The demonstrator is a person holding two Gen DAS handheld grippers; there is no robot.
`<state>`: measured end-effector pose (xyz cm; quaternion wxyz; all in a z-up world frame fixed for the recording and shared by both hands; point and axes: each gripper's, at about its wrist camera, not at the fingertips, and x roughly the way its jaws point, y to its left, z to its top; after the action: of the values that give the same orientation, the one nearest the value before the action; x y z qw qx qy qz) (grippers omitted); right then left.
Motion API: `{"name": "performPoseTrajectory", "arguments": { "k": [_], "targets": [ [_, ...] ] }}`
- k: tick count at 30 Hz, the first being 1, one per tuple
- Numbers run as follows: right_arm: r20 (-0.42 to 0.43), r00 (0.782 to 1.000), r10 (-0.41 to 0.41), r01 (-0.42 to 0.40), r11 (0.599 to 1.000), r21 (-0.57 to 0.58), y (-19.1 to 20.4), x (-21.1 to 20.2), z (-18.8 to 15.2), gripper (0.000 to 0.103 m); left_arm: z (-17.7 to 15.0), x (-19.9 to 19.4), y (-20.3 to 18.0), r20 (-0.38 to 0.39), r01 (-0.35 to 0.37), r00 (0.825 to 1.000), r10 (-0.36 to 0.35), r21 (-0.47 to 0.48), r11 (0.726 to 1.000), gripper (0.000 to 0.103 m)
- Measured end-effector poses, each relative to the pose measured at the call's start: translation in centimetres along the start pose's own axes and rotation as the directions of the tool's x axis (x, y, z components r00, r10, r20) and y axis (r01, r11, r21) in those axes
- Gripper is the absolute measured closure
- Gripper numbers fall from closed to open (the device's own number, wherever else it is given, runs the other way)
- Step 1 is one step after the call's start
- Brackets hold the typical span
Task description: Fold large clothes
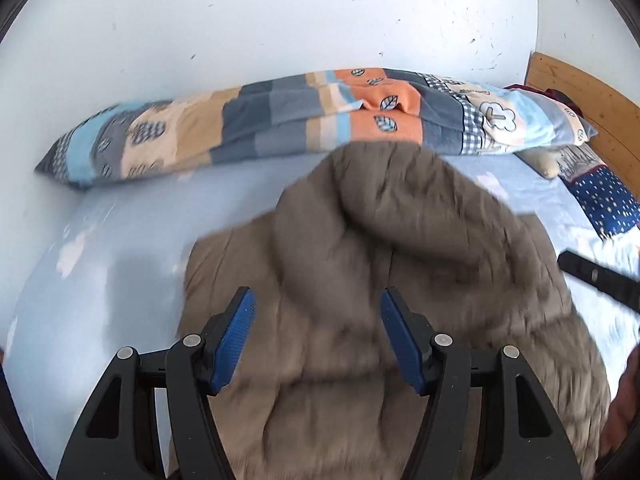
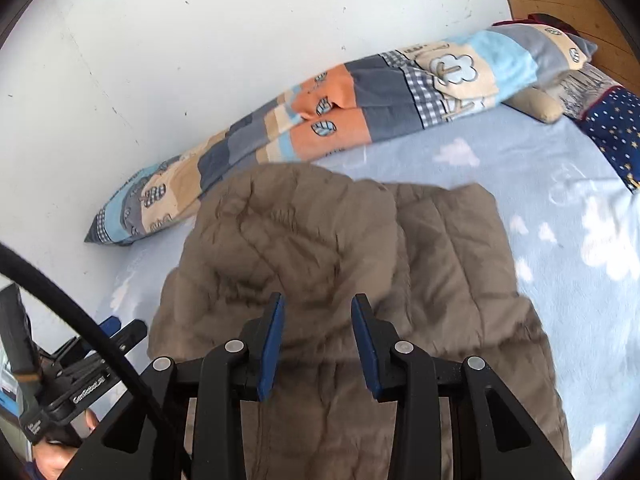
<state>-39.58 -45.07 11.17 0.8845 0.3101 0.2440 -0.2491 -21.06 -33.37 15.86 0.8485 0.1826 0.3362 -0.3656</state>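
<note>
A brown quilted jacket [image 2: 340, 280] lies folded over itself on the light blue bed sheet [image 2: 560, 200], near a rolled patchwork duvet [image 2: 340, 120] along the far wall, while the left gripper [image 1: 318, 312] and right gripper [image 2: 318, 320] hover above it, jaws parted and holding nothing.

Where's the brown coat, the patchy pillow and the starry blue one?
Coat [image 2: 352, 240]: right wrist view, its quilted top.
Patchy pillow [image 1: 280, 120]: left wrist view, grey-blue patch.
Starry pillow [image 2: 616, 128]: right wrist view, dotted face.
</note>
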Motion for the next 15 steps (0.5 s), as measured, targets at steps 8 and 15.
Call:
{"name": "performPoseTrajectory", "arguments": {
  "k": [8, 15],
  "targets": [
    [-0.06, 0.993, -0.097, 0.09, 0.99, -0.113, -0.3, 6.3, 1.6, 0.065, 3.1, 9.9, -1.9, -0.146, -0.038, 0.989, 0.032, -0.039, 0.999, 0.038],
    [-0.144, 0.969, -0.2, 0.17, 0.966, -0.194, -1.1, 9.0, -0.6, 0.065, -0.8, 11.5, -3.1, -0.136, -0.092, 0.986, 0.095, 0.031, 0.995, 0.034]
  ]
}}
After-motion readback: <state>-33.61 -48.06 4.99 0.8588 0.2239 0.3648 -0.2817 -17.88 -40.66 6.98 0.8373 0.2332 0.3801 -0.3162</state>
